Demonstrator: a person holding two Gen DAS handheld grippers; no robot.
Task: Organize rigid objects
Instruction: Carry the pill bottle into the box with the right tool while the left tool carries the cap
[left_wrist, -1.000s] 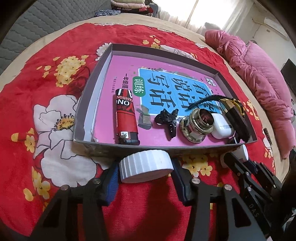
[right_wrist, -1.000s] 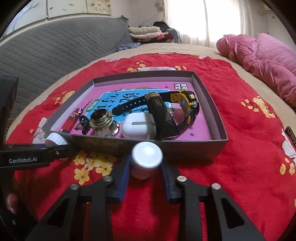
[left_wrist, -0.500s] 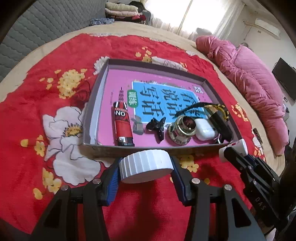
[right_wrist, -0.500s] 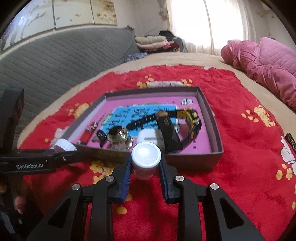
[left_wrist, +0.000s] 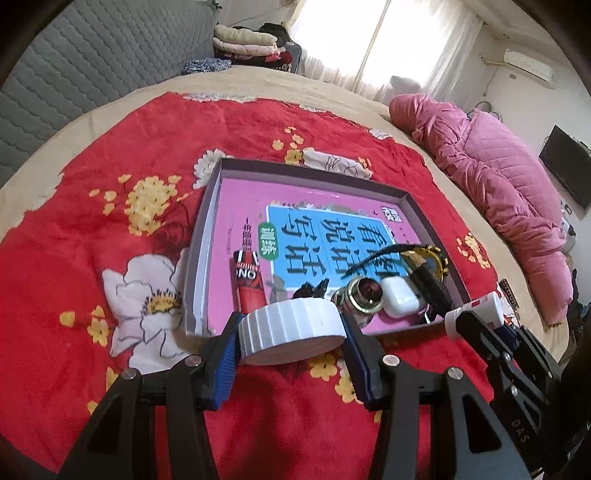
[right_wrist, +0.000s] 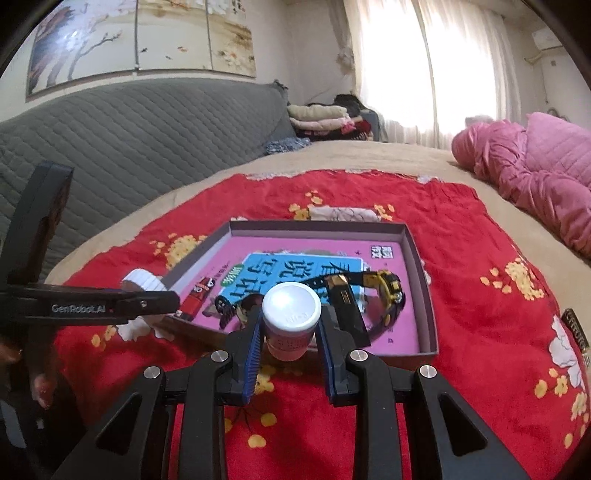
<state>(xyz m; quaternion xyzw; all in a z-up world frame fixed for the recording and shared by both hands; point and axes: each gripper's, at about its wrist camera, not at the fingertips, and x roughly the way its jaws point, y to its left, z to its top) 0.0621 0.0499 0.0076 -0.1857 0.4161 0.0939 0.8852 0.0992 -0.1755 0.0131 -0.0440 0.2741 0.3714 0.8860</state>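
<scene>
**Both grippers loaded, held above the bed near the box**

Left gripper (left_wrist: 291, 334): jaws half spread, blue pads pressed on the ribbed sides of a wide white lid (left_wrist: 290, 326), which is tilted and clear of the red floral blanket (left_wrist: 122, 155). In the left wrist view the lid sits at the 6 o'clock edge of the grey shallow box (left_wrist: 201, 236).

Right gripper (right_wrist: 290, 334): jaws narrow, clamped on a small white-capped bottle (right_wrist: 291, 321), upright, cap toward the camera. Also off the blanket, at the box's 6 o'clock side in the right wrist view.

Box contents, along the near wall over a pink-and-blue book (left_wrist: 325, 225): red lighter (left_wrist: 249, 282) at 9 o'clock, black hair clip (left_wrist: 312, 288), brass fitting (left_wrist: 364, 293), white earbud case (left_wrist: 399, 301), black-and-yellow watch (right_wrist: 384, 291) at 3 o'clock. Far half of the book is bare.

Pink quilt (left_wrist: 495, 192) lies beyond the blanket at 2 o'clock.
</scene>
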